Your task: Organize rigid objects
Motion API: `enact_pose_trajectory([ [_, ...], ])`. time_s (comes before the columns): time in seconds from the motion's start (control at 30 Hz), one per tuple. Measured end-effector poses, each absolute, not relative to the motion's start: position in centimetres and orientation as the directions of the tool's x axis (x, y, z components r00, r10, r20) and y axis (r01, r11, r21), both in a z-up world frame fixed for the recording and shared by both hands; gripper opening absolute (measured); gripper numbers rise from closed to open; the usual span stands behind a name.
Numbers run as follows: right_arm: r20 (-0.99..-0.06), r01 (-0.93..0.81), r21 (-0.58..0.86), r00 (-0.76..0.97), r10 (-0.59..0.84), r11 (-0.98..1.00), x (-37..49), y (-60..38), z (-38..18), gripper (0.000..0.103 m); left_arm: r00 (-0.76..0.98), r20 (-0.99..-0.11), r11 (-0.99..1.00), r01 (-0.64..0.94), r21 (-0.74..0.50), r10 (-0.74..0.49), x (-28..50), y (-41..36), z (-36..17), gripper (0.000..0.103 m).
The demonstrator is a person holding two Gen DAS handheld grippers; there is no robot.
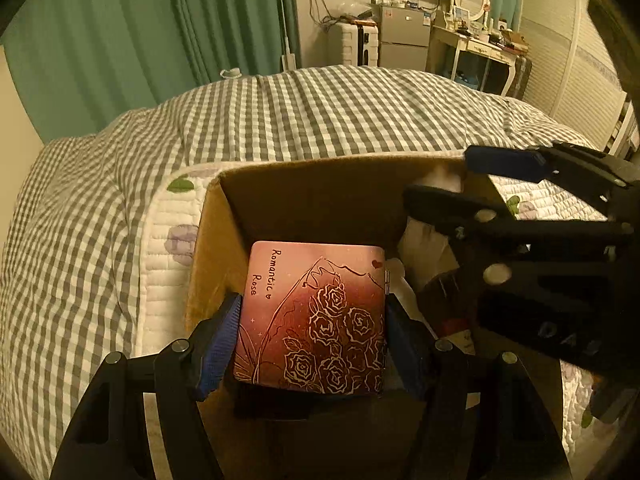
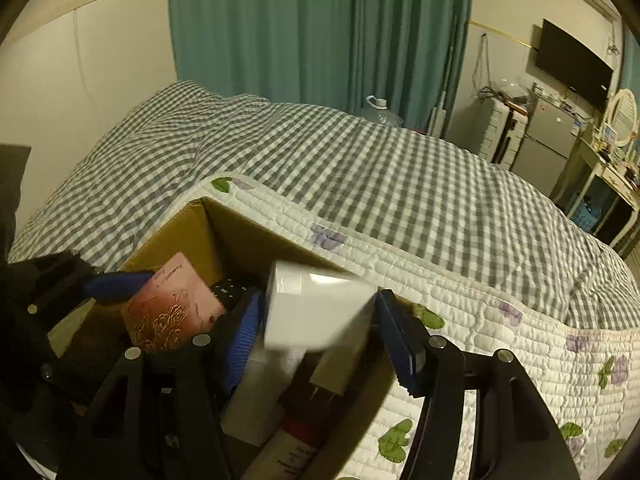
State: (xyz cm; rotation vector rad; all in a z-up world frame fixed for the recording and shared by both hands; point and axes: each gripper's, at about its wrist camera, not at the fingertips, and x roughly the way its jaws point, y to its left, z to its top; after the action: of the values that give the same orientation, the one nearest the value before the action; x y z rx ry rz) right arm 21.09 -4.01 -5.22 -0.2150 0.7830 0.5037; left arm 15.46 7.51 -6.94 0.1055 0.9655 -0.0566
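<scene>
1. Two blue ribbed pads of the left gripper (image 1: 312, 344) press on the left and right edges of a flat pink-red square tin printed with white roses and the words "Romantic Rose" (image 1: 316, 312), so its fingers are clamped on it.
2. The tin hangs inside an open brown cardboard box (image 1: 216, 240), at its left side, close to the left wall.
3. The right gripper (image 2: 320, 336) has a blurred white plastic box-shaped object (image 2: 316, 308) between its blue pads; the right pad (image 2: 396, 344) stands just clear of it, so the fingers look released.
4. The white object is over the box's right part, near the far wall.
5. Below it in the box lie a white container (image 2: 256, 400), a dark red bottle (image 2: 308, 420) and a black remote control (image 2: 232, 292).
6. The box rests on a white quilted bedspread with purple flowers (image 2: 480, 320), near a grey-and-white checked duvet (image 1: 280, 120).
7. Green curtains (image 2: 312, 28) hang at the far side.
</scene>
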Motion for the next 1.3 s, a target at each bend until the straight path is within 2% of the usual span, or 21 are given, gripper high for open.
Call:
enact_pose_trajectory([
  [0.07,-0.712,-0.499,0.012,0.605,0.358,0.867,21.0,-4.5,-4.8,0.068,0.584,-0.812,0.994,0.088,0.067,0.003,15.2,7.5,-6.6,0.072],
  [0.2,-0.696,-0.476,0.031,0.621,0.361,0.879,20.6,-5.6,-4.0,0.072,0.577,-0.817,0.995,0.078,0.069,0.011,14.9,7.4,-6.2,0.072],
  [0.33,-0.676,-0.430,0.045,0.652,0.344,0.902,19.5,-7.4,-3.1,0.089,0.589,-0.808,0.995,0.067,0.075,0.021,14.0,7.0,-5.2,0.073],
  [0.5,-0.650,-0.379,0.038,0.693,0.311,0.925,17.3,-10.0,-0.6,0.094,0.630,-0.775,0.995,0.039,0.093,0.048,12.1,6.5,-2.0,0.074],
  [0.67,-0.586,-0.326,0.019,0.762,0.275,0.945,14.0,-12.9,4.4,0.103,0.712,-0.700,0.996,0.011,0.094,0.058,8.8,6.1,3.6,0.076],
  [1.0,-0.433,-0.272,-0.018,0.870,0.237,0.962,5.1,-17.1,13.3,0.103,0.833,-0.552,0.996,0.029,0.080,0.021,1.7,3.6,12.2,0.079],
  [1.3,-0.355,-0.202,-0.028,0.917,0.179,0.979,-2.1,-19.4,16.4,0.103,0.913,-0.404,0.997,-0.026,0.068,0.051,-4.5,1.7,14.2,0.079],
])
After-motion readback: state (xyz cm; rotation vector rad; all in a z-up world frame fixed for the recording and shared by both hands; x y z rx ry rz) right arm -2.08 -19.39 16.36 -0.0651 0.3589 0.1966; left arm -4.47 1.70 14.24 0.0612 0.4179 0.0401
